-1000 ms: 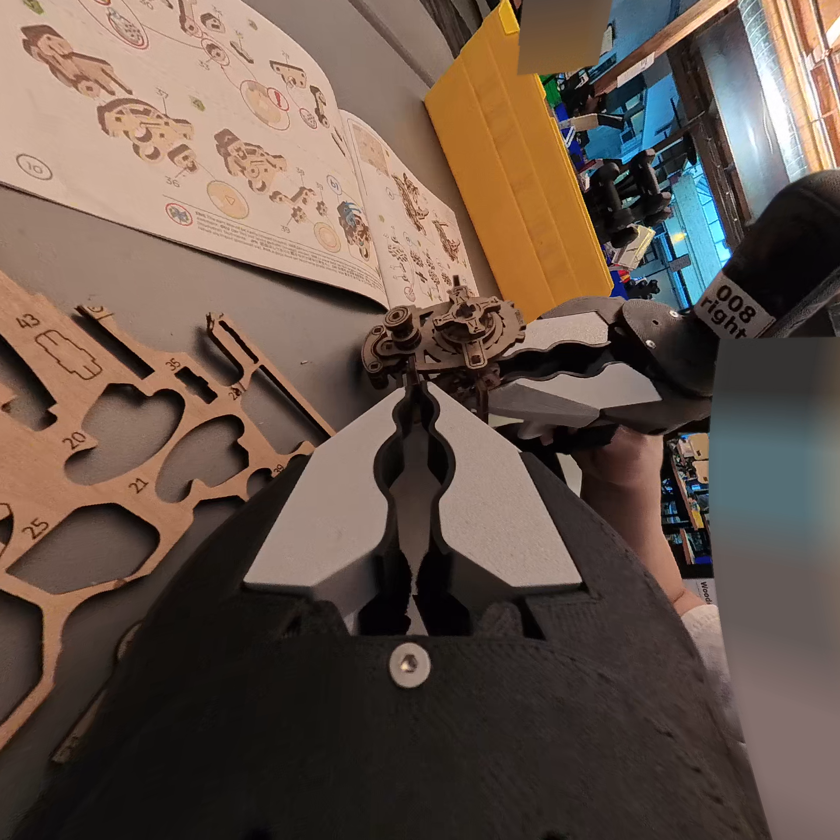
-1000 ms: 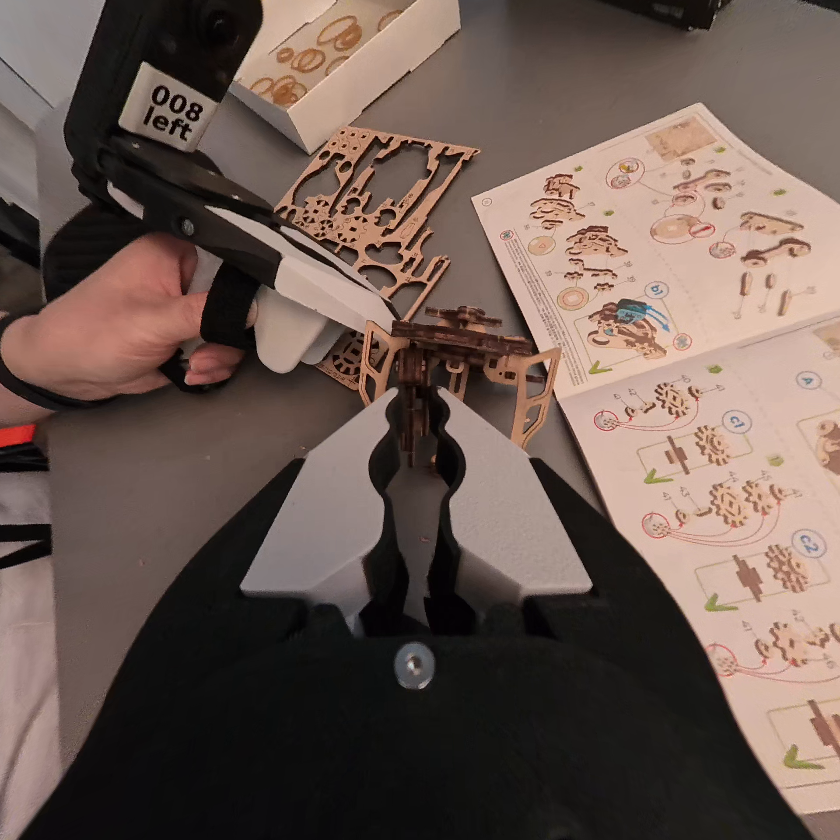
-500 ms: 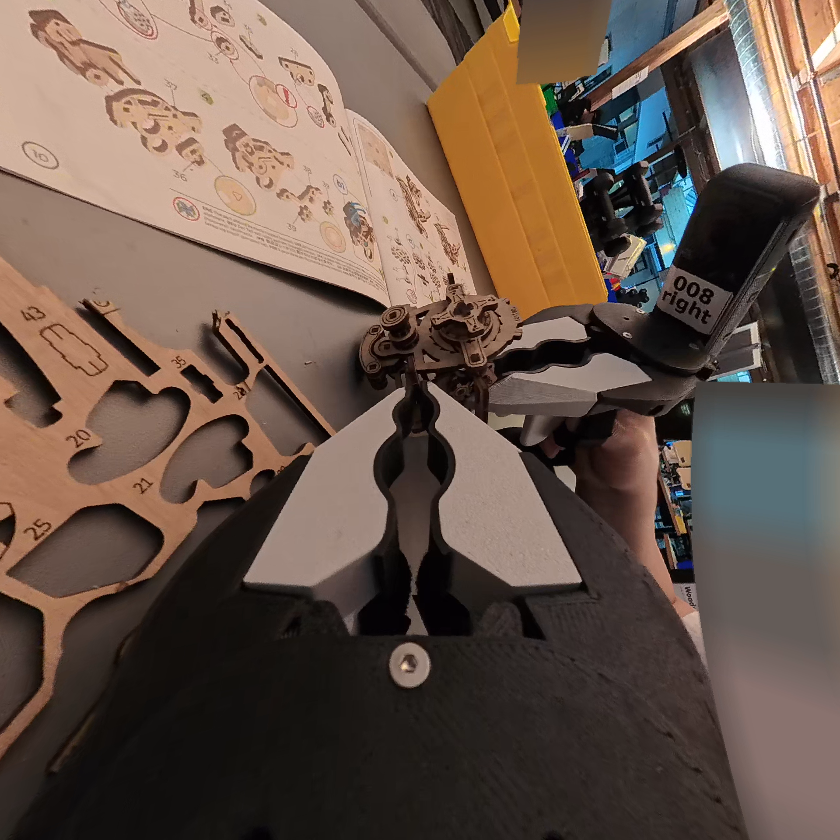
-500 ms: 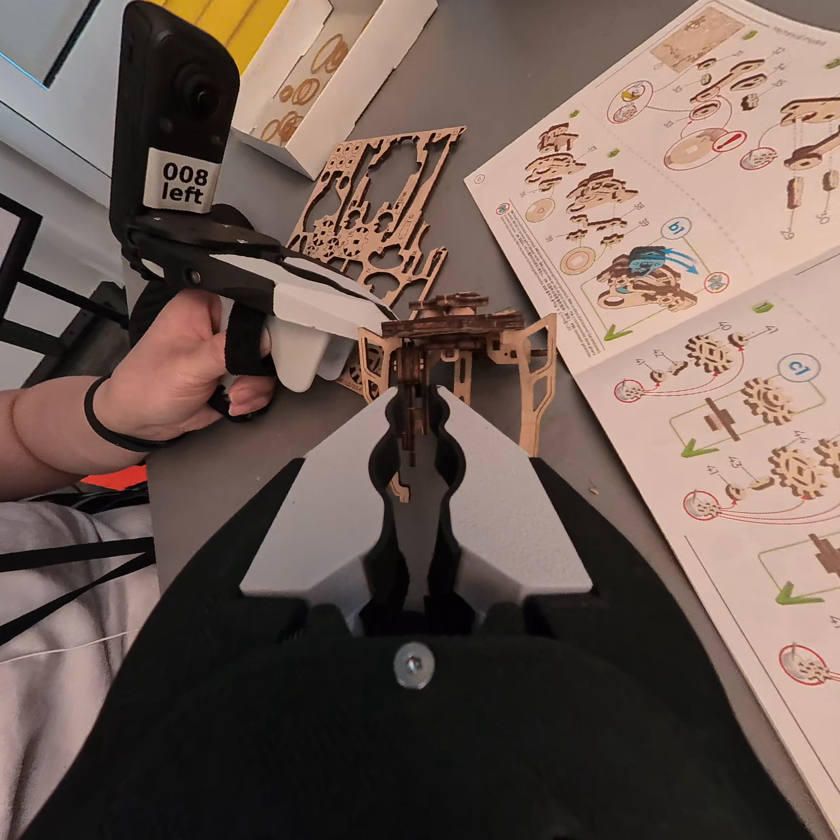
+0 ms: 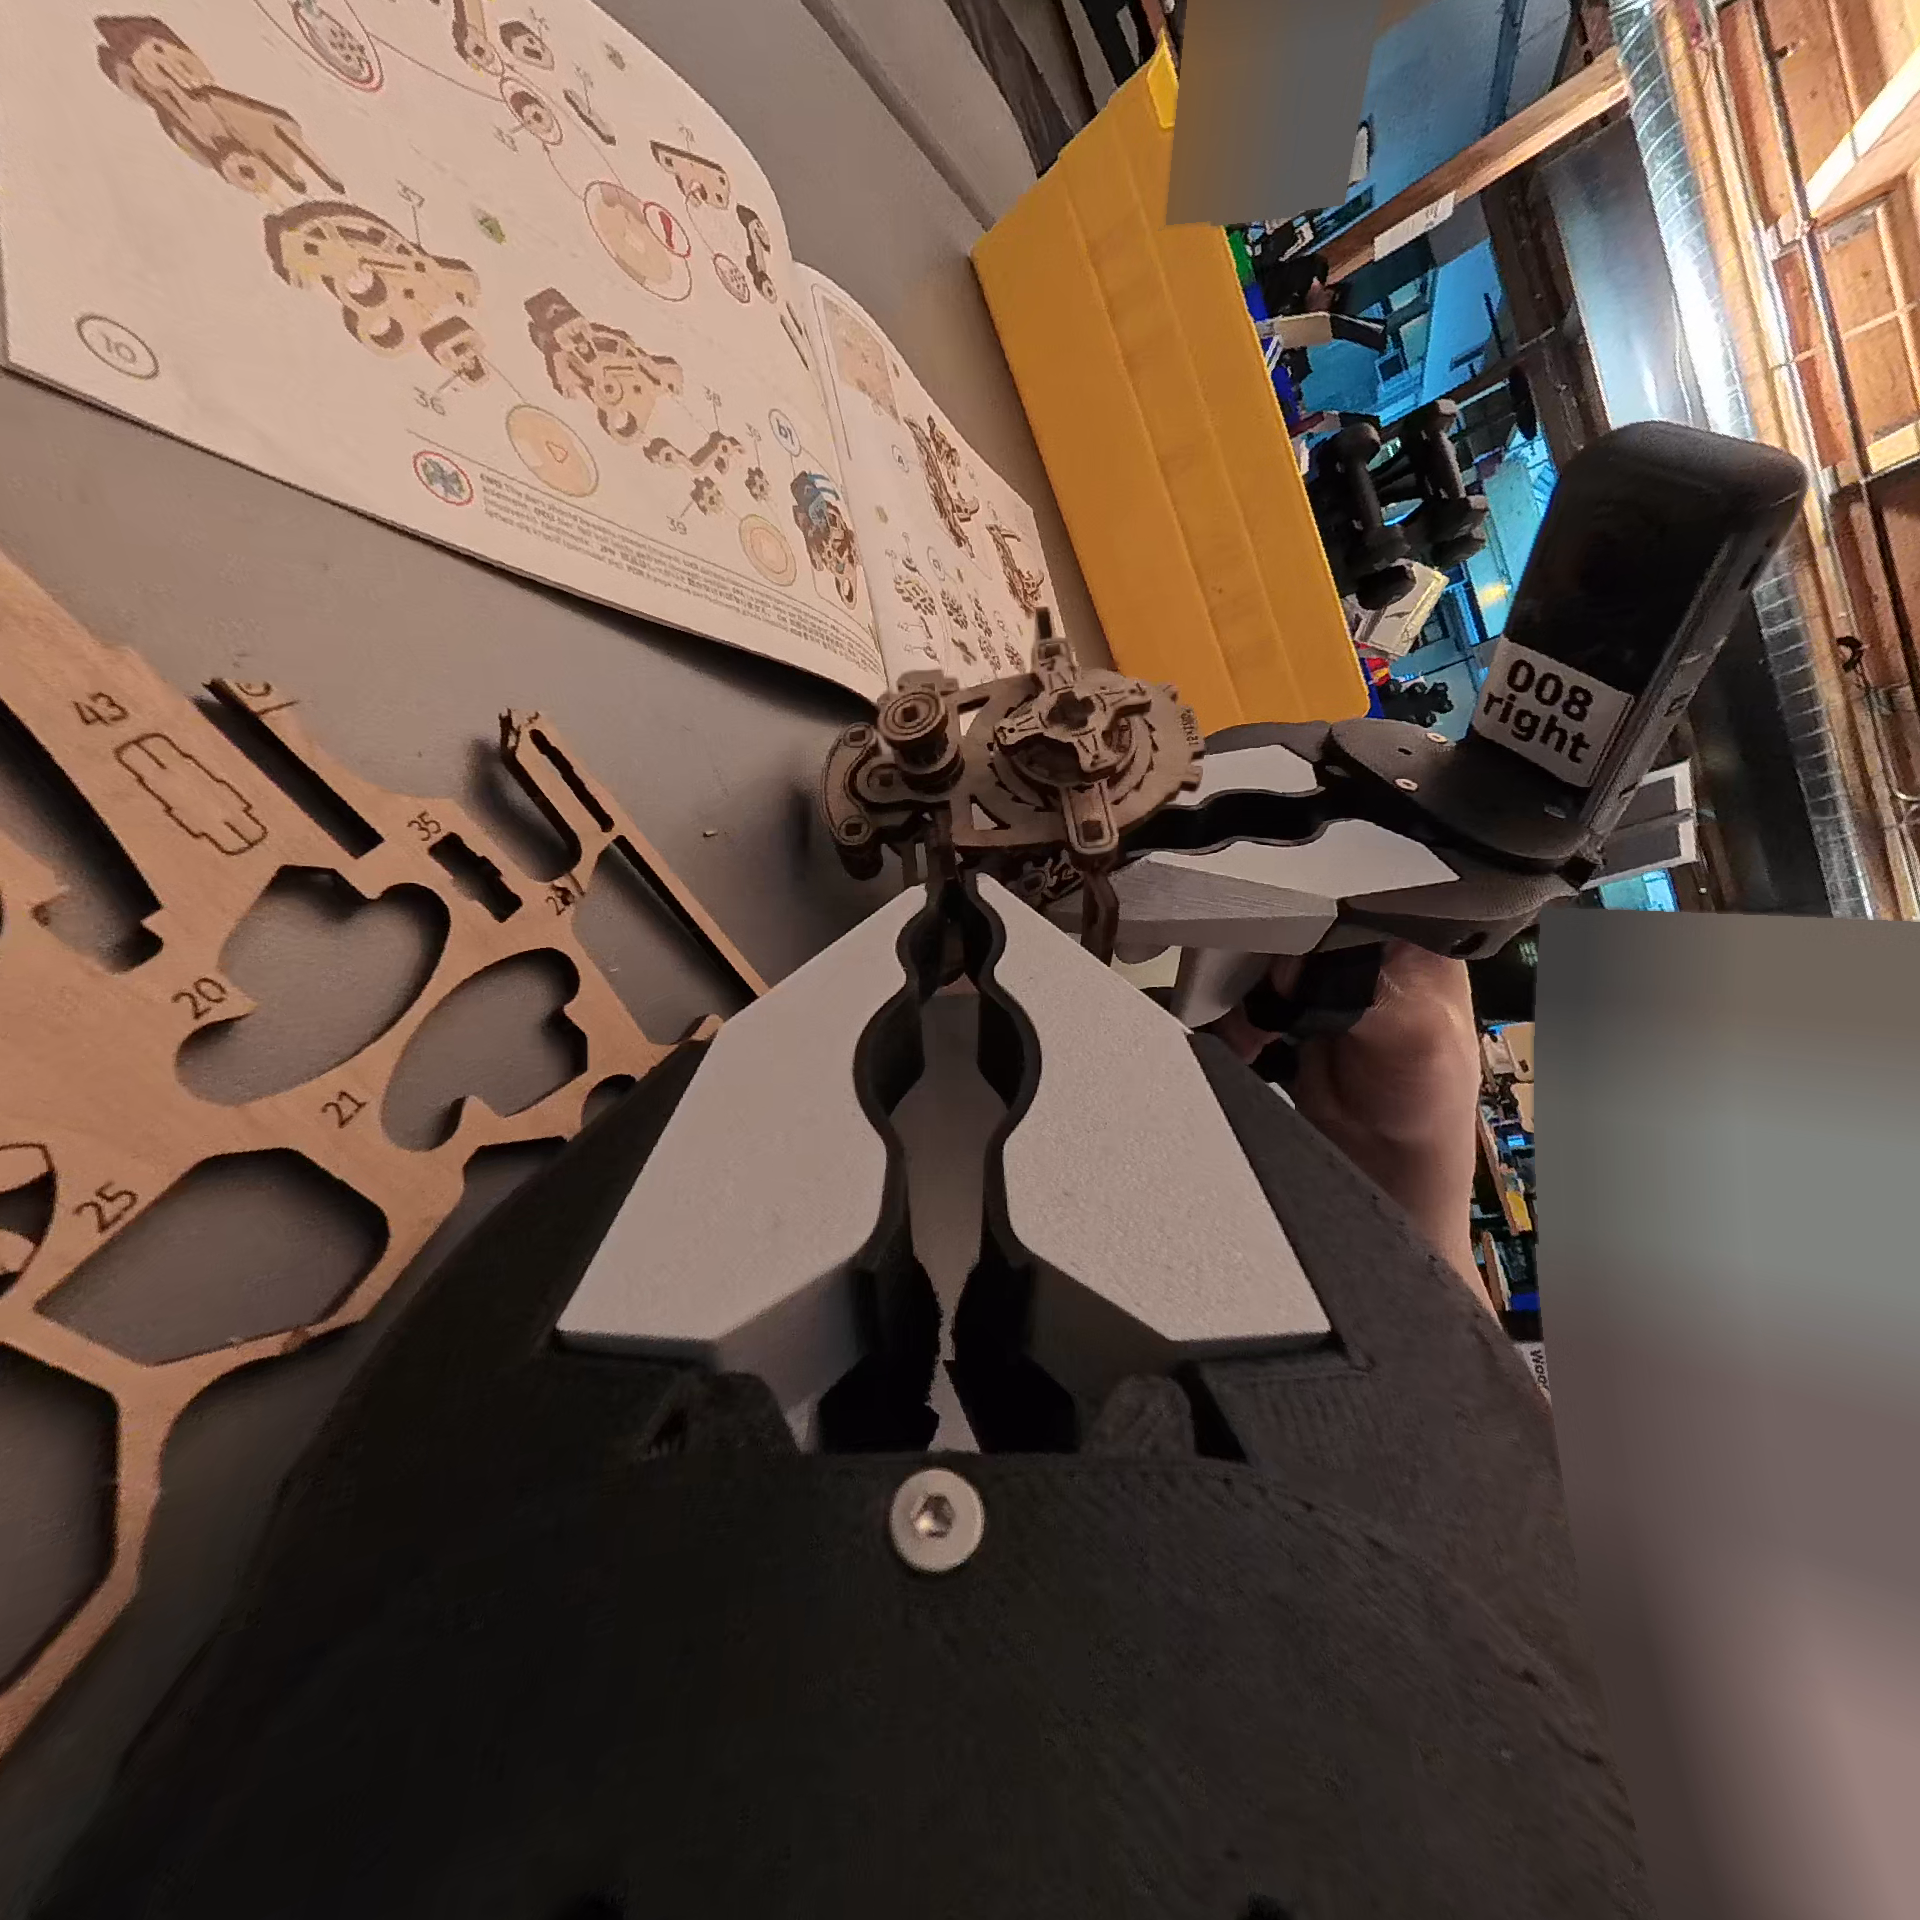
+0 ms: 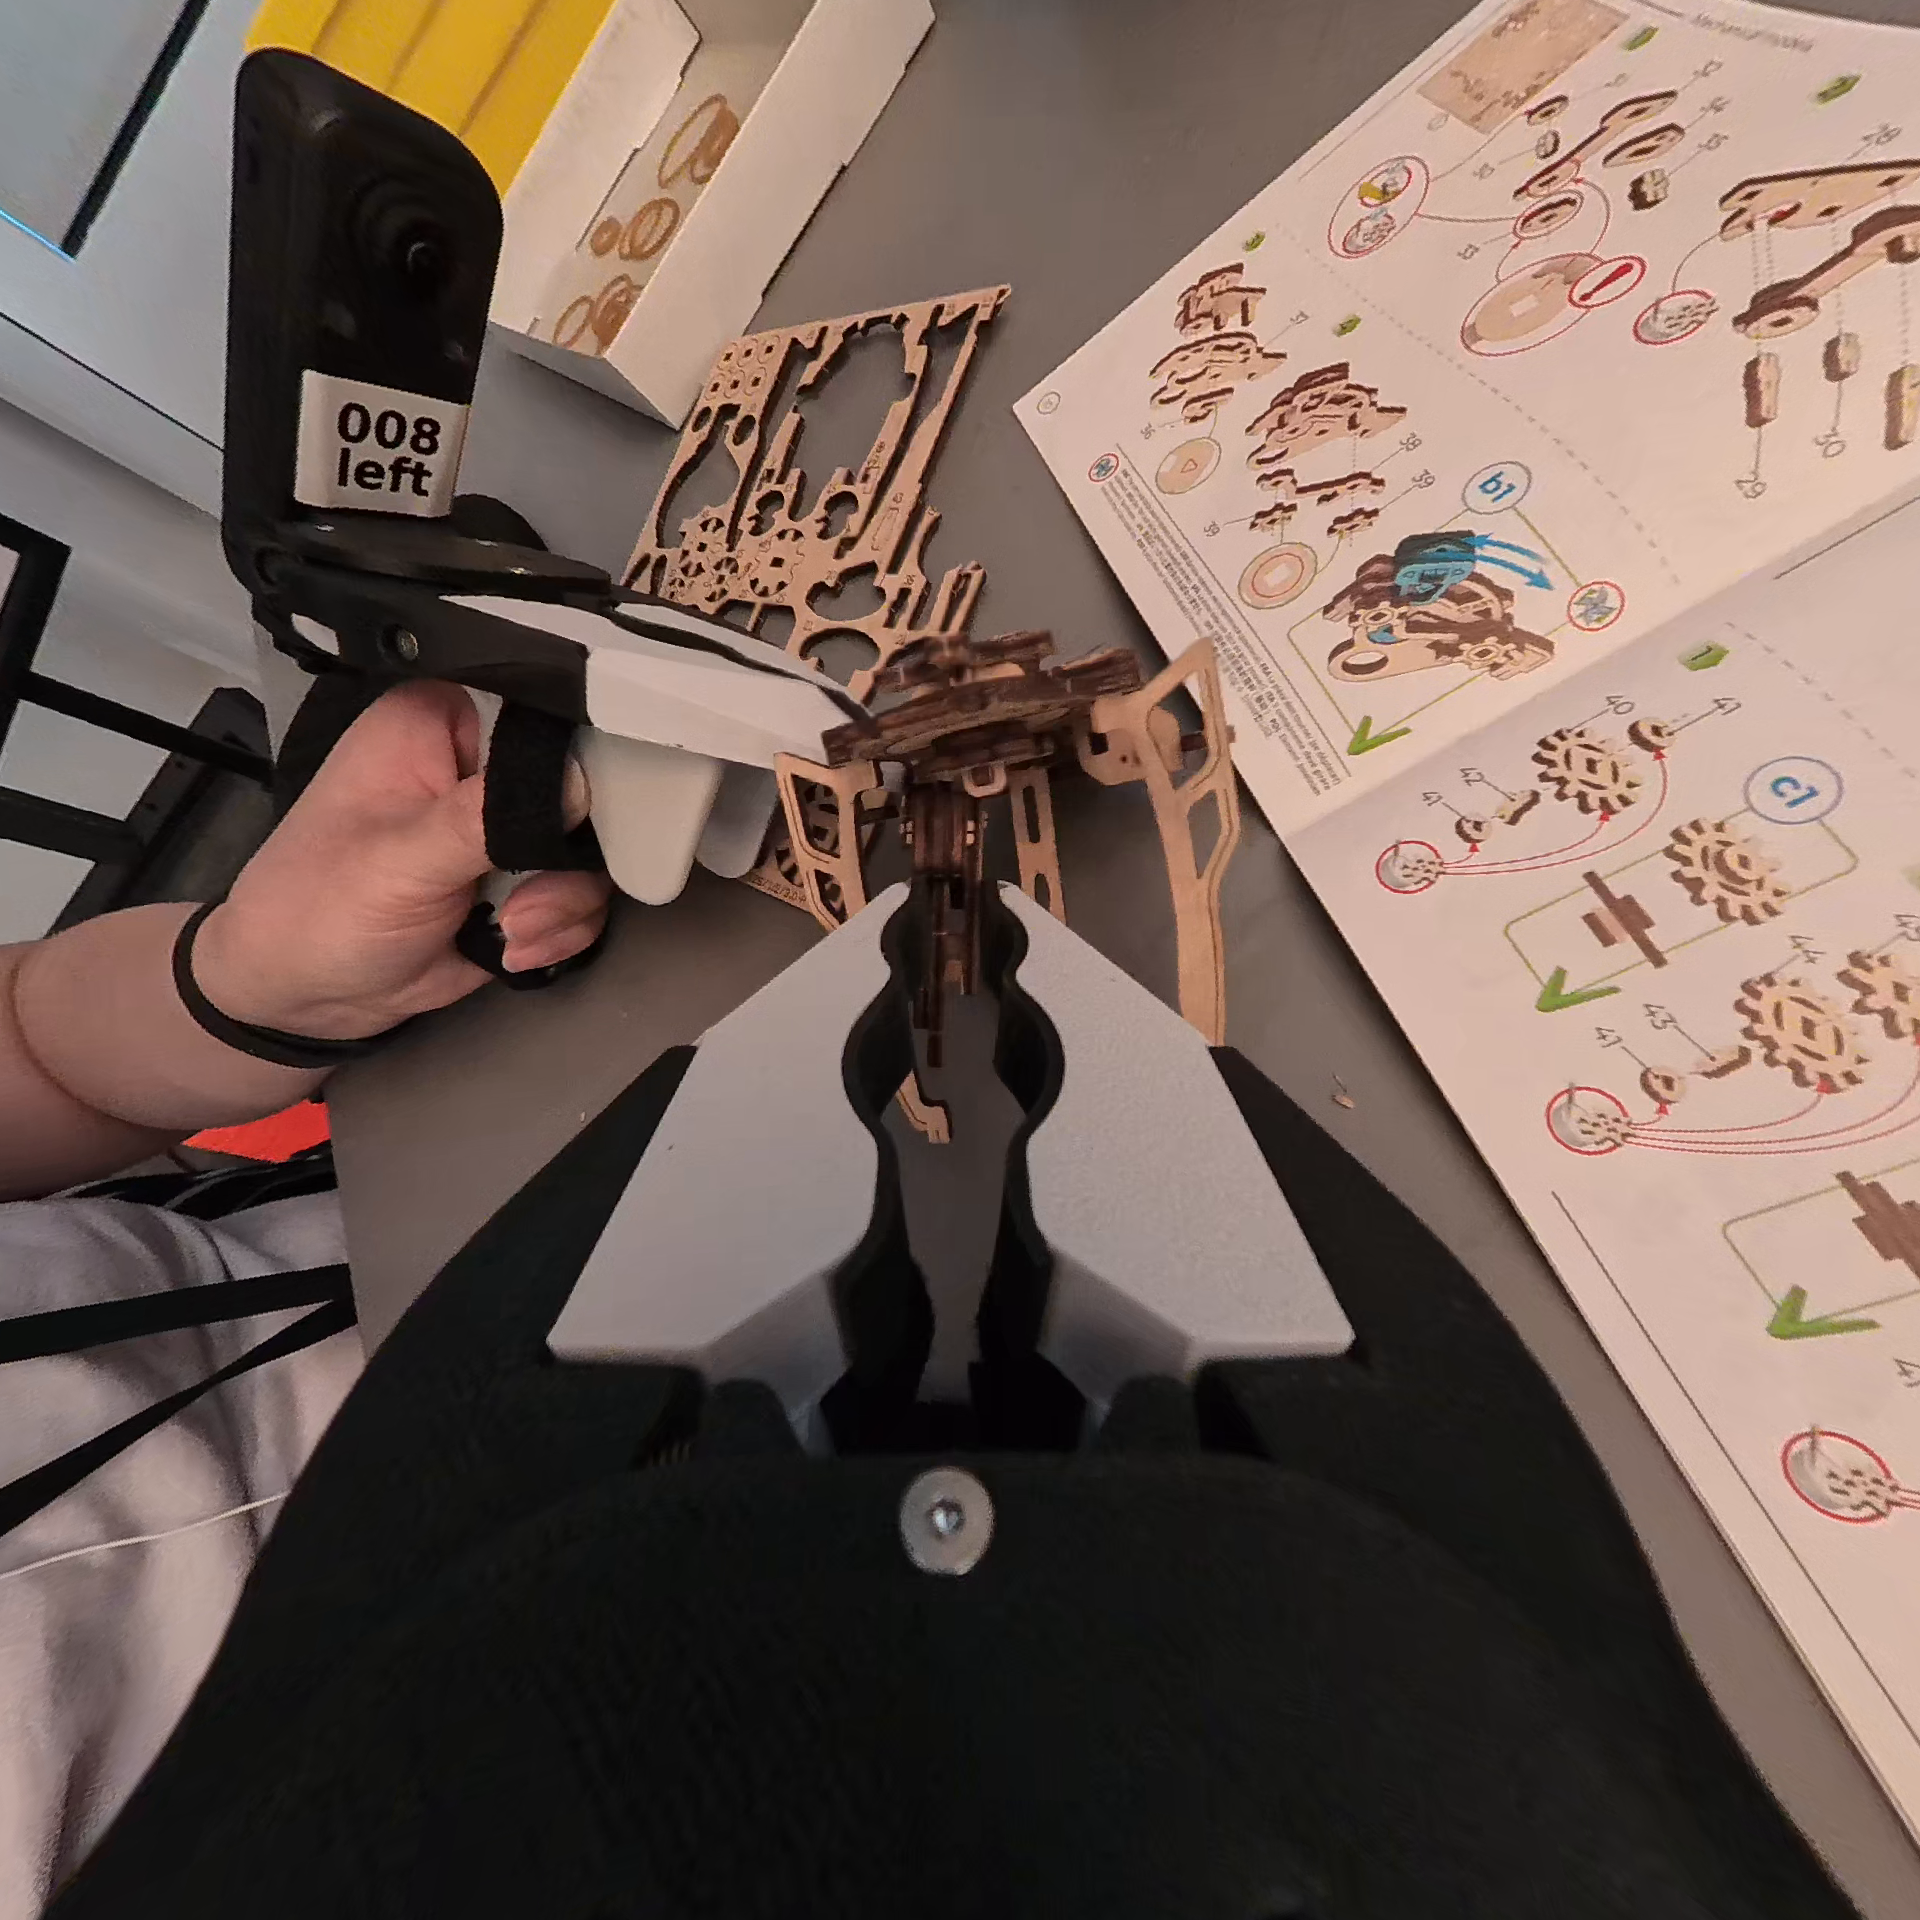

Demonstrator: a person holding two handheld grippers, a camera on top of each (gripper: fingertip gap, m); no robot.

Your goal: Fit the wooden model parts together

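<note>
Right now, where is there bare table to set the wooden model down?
Free: grey table between the white box and instruction booklet, and the patch below the left hand. Crowded: around the cut-out wooden sheet, where both grippers hold the model.

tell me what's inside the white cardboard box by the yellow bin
The white cardboard box holds thin wooden rings, several showing through its open top. Its near wall and the left claw's camera hide the rest of the inside.
</note>
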